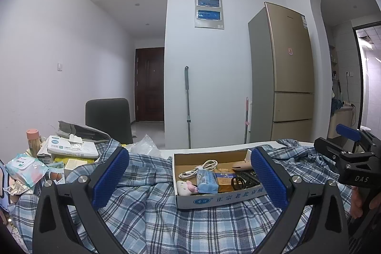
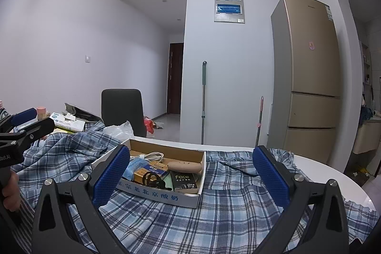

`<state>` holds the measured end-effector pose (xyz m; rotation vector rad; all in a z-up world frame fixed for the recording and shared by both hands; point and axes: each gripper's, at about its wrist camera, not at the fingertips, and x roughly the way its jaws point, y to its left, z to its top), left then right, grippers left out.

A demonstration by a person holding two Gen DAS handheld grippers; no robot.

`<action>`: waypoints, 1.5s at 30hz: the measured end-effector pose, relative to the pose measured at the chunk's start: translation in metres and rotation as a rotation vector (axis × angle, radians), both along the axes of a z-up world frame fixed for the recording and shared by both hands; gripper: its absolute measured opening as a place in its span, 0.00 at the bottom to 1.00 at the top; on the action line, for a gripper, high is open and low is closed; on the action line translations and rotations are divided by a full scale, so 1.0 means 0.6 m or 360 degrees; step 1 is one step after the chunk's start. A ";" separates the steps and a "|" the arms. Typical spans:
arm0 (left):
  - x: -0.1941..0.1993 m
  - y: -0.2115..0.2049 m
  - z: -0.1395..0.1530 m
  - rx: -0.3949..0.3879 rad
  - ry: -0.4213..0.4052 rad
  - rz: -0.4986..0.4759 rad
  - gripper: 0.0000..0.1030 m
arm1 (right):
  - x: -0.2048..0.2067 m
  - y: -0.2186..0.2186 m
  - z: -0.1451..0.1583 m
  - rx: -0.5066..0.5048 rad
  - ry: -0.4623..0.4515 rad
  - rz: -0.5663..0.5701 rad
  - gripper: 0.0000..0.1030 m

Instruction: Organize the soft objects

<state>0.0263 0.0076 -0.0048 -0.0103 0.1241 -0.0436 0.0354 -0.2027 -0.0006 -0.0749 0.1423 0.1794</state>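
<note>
Both the left gripper (image 1: 189,179) and right gripper (image 2: 191,176) hovered spread apart, empty, above the rumpled blue plaid cotton shirt (image 1: 147,213), likely poised to fold it.

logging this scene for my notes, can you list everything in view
plaid shirt: 1, blue and white, spread over the table
cardboard box: 1, white outside, on the shirt, holds small items
white cable: 1, coiled in the box
tissue pack: 1, light blue, in the box
fridge: 1, gold, by the right wall
chair: 1, dark, behind the table
mop: 1, green-grey handle, leaning on the wall
wet wipes pack: 1, teal, left clutter
left tool: 1, black with blue pads, open
right tool: 1, same, open
</note>
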 end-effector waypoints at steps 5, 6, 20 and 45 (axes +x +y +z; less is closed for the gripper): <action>0.004 0.007 0.001 -0.0017 0.0014 0.0001 1.00 | 0.001 0.001 0.000 -0.0010 0.0008 0.0001 1.00; 0.004 0.010 0.002 -0.0026 0.0015 -0.0001 1.00 | 0.002 0.002 -0.001 -0.0014 0.0013 0.0006 1.00; 0.006 0.009 0.001 -0.0007 0.0018 -0.0002 1.00 | 0.006 0.008 -0.003 -0.0043 0.0047 0.0008 1.00; 0.004 0.014 0.002 0.0000 0.0011 -0.0009 1.00 | 0.008 0.006 -0.003 -0.0040 0.0055 -0.0001 1.00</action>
